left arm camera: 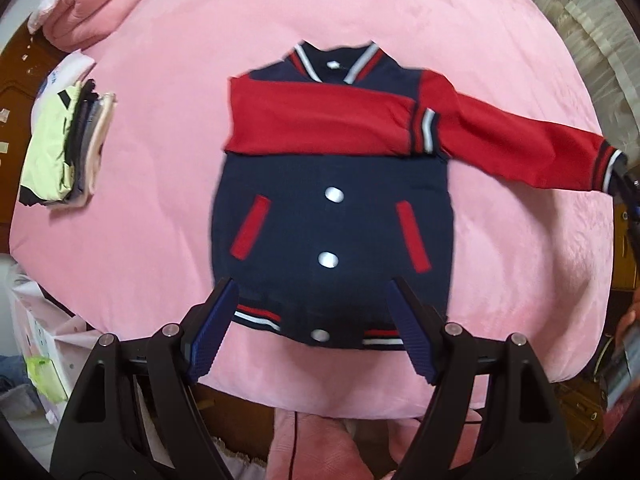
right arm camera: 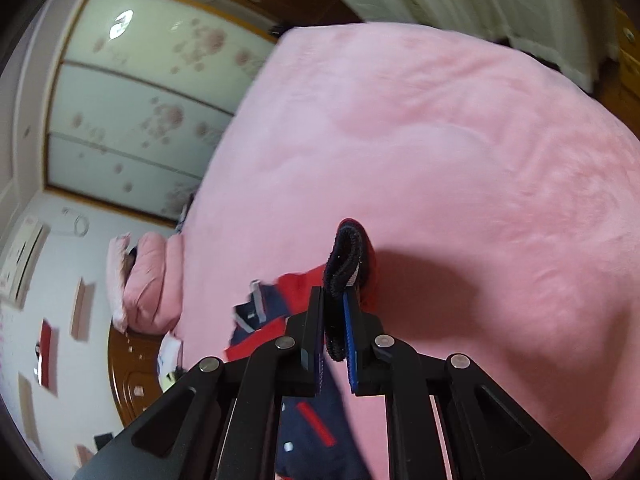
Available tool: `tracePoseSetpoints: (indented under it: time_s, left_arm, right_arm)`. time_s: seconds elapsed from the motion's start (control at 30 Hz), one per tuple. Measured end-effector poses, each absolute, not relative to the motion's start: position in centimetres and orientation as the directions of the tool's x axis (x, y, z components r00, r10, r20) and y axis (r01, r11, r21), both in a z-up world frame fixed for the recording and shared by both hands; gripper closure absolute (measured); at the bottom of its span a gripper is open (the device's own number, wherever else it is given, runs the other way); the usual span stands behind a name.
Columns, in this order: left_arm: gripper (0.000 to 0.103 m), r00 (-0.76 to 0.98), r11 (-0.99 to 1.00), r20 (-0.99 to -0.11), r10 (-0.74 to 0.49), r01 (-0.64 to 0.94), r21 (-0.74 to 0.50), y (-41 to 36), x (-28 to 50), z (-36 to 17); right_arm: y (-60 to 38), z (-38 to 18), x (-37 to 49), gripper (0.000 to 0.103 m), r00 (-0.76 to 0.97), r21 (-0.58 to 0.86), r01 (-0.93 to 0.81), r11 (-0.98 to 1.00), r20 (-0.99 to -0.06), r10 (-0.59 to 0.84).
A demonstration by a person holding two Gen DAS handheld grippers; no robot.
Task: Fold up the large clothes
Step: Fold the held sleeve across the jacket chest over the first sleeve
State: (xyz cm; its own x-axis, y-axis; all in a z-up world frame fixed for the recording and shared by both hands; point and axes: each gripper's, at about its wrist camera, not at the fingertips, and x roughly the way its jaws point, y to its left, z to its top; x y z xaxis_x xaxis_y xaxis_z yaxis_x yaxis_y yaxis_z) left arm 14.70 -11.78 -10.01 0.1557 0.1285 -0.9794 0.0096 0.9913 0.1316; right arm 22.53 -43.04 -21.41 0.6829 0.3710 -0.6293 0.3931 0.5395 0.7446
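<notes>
Clearly, in the left wrist view, the jacket (left arm camera: 332, 200) lies face up on the pink bedspread (left arm camera: 160, 208), collar far, hem near. One red sleeve (left arm camera: 320, 120) is already folded across the chest, its striped cuff resting near the right shoulder. The other sleeve (left arm camera: 520, 148) stretches out to the right, and its cuff (left arm camera: 610, 164) meets a dark tool at the frame edge, which I judge to be the right gripper (left arm camera: 624, 188). The left gripper (left arm camera: 312, 332) hovers over the hem with its jaws spread wide and nothing between them. A stack of folded clothes (left arm camera: 64, 148) sits well apart at the left, and a pink pillow (left arm camera: 100, 0) lies far left.

Turning to the right wrist view, the right gripper (right arm camera: 334, 328) is clamped narrowly on the ribbed cuff (right arm camera: 344, 264), which loops up above the fingertips. Red and navy cloth trails down to the left.

The step in hand looks like the second sleeve fold. The next move calls for carrying the cuff leftward across the chest, laying the sleeve over the first one, and letting go only once it lies flat.

Motion blur softens both views. Most of the jacket is hidden behind the tool in the right wrist view, and the right gripper is cut off in the left wrist view.
</notes>
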Motion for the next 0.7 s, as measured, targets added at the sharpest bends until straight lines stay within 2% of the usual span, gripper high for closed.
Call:
tracePoseSetpoints:
  time_s: [0.2,0.37,0.53,0.7]
  left_arm:
    - [0.028,0.197,0.994,-0.975,0.101,0.03,0.109,-5.0,15.2,-9.0]
    - [0.028,0.248,0.994,-0.965,0.086,0.047,0.101,1.0,16.0,-8.6]
    - [0.028,0.289,0.999,-0.957,0.017,0.031,0.027,7.0,17.1,-9.8]
    - [0.028,0.323,0.999,-0.945,-0.042,-0.004,-0.046,11.4,19.0,-12.2]
  right_arm:
    - [-35.7,-15.3,24.3,0.094,0.746,0.773,0.304,0.557,-0.557,0.365]
    - [-27.1,-12.4,27.9,0.094,0.749,0.748,0.255,0.613,-0.554,0.364]
    - [-17.0,-12.1,32.1,0.094,0.722,0.725,0.186,0.663,-0.558,0.408]
    - [-6.4,-14.7,35.5,0.094,0.66,0.683,0.112,0.721,-0.594,0.46]
